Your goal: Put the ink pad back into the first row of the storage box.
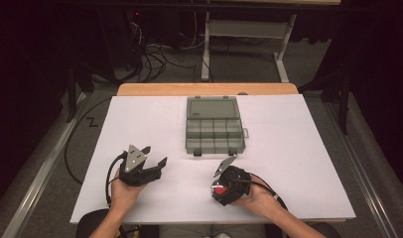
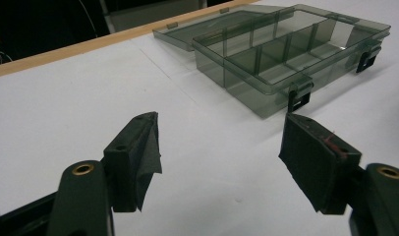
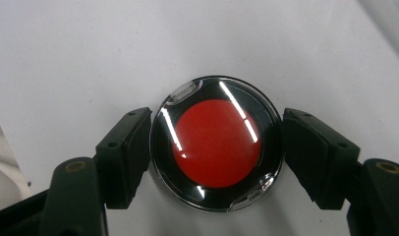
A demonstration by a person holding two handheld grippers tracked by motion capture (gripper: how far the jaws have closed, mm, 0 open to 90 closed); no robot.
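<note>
Right hand-held gripper: jaws clamped on either side of the round red-centred case, grasping it above the surface, near its front edge.
Left hand-held gripper: released, jaws spread wide and nothing between them, aimed toward the box.
Compartment box: smoky clear plastic, lid open, resting at the far middle of the surface.

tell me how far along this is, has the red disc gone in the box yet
Done: the compartment box lies open, lid back. In hand: the right claw brackets the round red disc on the white table, near the person. The left claw is open, holding nothing. Left: carrying the disc into a compartment.
</note>
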